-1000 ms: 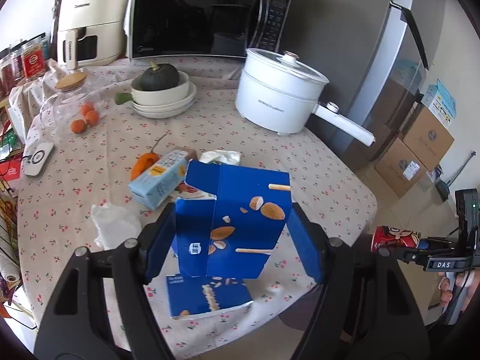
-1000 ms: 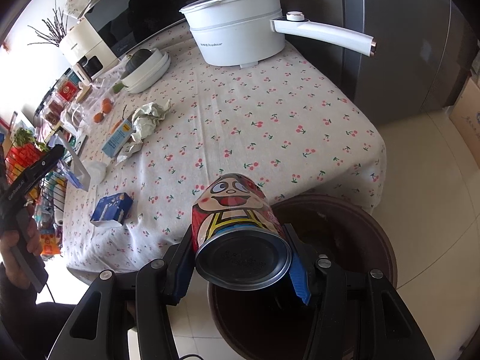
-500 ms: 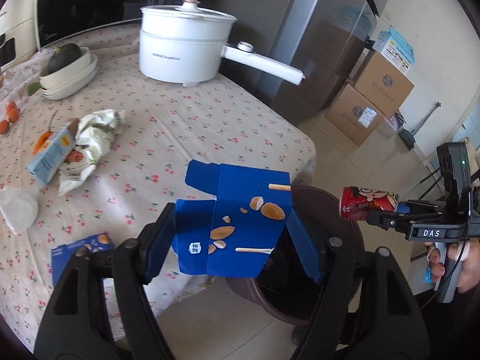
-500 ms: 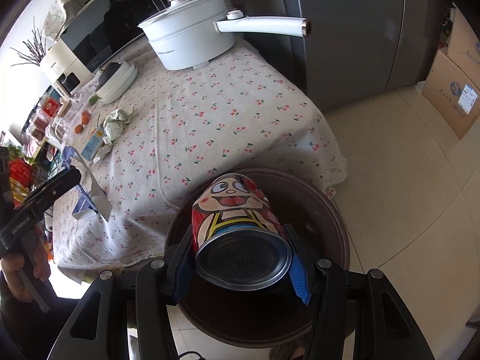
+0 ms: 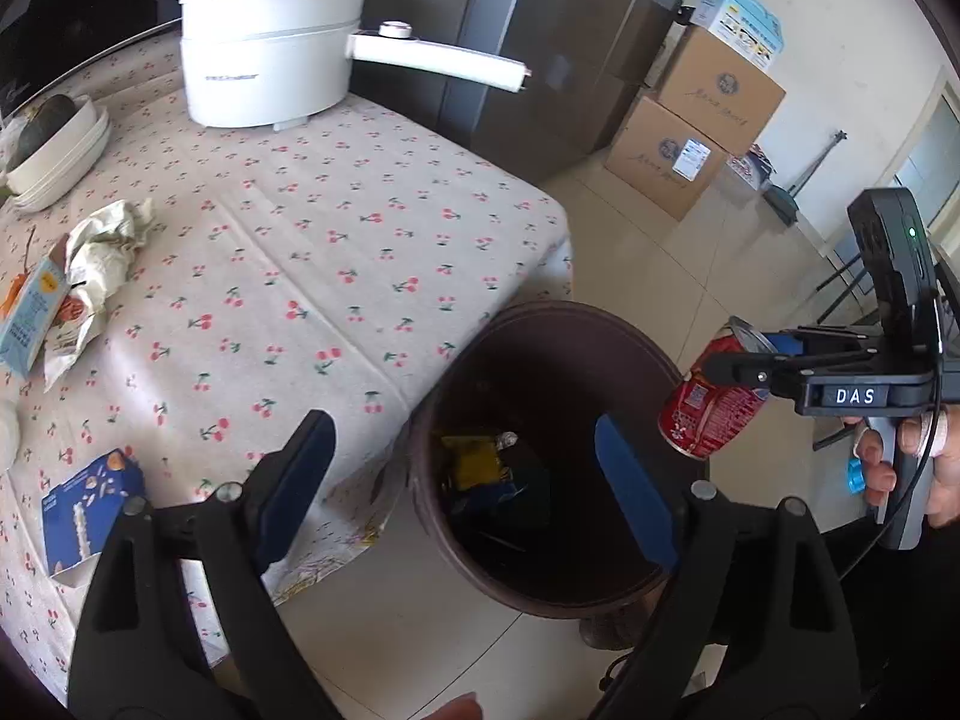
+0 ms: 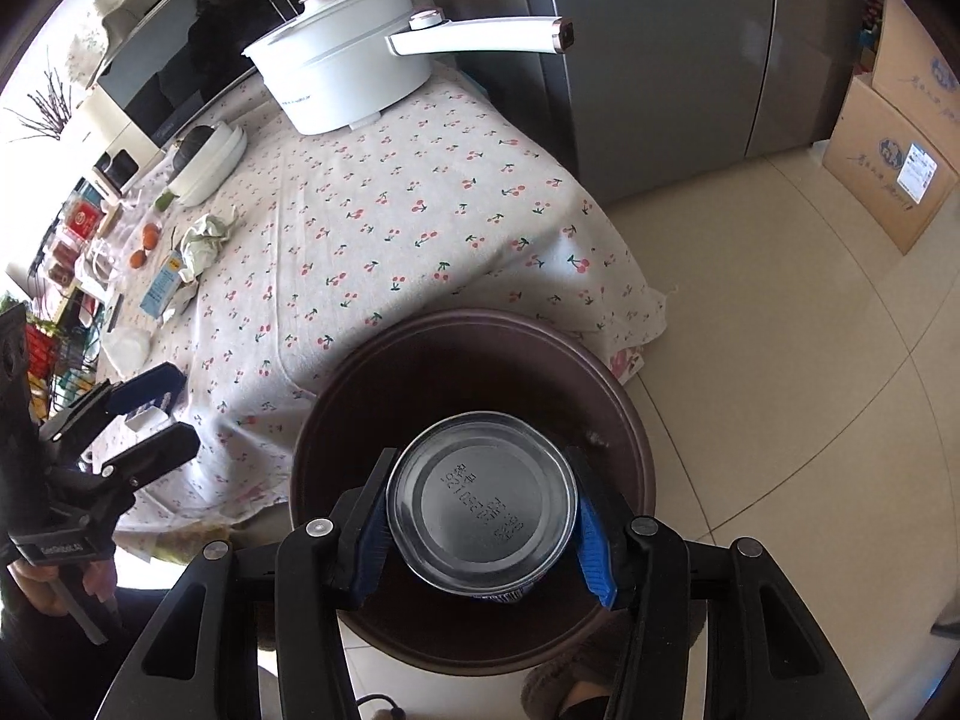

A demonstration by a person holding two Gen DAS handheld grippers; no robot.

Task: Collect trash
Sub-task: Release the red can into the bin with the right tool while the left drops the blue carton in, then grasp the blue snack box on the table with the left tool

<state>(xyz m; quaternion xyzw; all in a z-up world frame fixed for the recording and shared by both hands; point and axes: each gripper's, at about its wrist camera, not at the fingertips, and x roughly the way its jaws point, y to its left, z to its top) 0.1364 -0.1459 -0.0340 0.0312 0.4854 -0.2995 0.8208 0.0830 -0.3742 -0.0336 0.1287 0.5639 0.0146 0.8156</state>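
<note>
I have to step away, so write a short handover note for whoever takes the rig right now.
Left tongs: open, empty, over the bin.
Right tongs: shut on the can, above the bin mouth.
Done: some trash lies in the bin.
Left: drop the can, then fetch the blue box, the carton and the wrapper from the table.

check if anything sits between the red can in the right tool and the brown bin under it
Nothing visible does. The right tool holds the red can over the brown bin, whose mouth is open below.
</note>
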